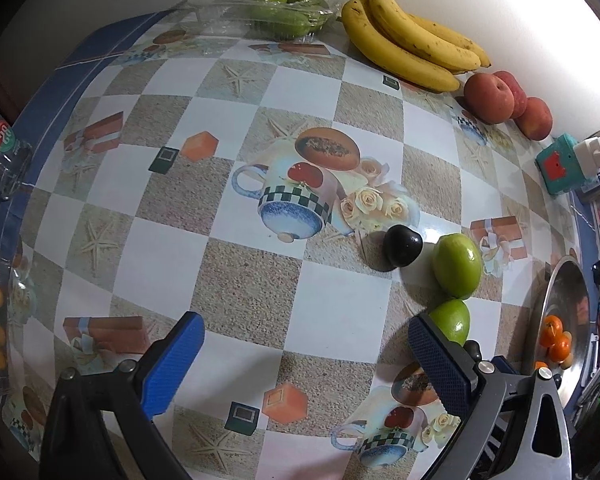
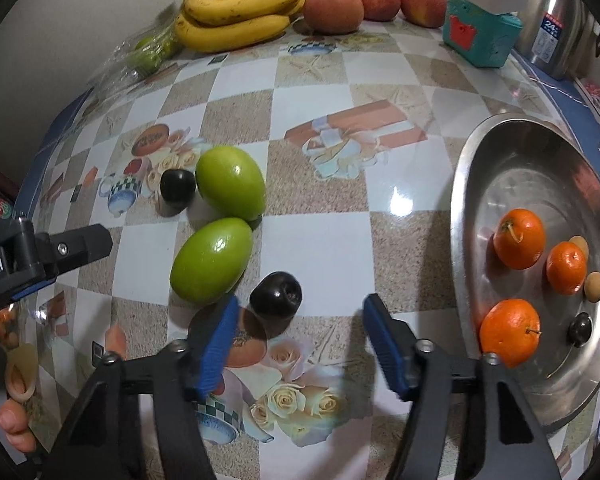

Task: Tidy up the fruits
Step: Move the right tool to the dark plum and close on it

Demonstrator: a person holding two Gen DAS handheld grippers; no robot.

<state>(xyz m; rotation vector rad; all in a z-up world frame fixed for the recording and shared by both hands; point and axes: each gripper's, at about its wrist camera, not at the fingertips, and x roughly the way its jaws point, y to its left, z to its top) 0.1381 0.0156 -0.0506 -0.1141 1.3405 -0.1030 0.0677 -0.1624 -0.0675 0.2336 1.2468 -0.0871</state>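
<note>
Two green fruits (image 2: 231, 188) (image 2: 211, 261) and two dark plums (image 2: 276, 294) (image 2: 177, 186) lie on the patterned tablecloth. My right gripper (image 2: 298, 312) is open and empty, its tips just in front of the nearer plum. A steel bowl (image 2: 466, 184) at right holds three oranges (image 2: 519, 238), a dark plum (image 2: 579, 330) and small tan fruits. My left gripper (image 1: 306, 334) is open and empty above the cloth; one green fruit (image 1: 452, 320) sits beside its right finger, another green fruit (image 1: 457, 265) and a plum (image 1: 402, 245) lie further ahead.
Bananas (image 2: 236, 12) and three peaches (image 2: 333, 10) line the back wall. A clear plastic tray of green fruits (image 1: 278, 10) is at the back left. A teal box (image 2: 480, 34) and a steel kettle (image 2: 556, 28) stand at the back right. The left gripper's body (image 2: 40, 256) shows at the left.
</note>
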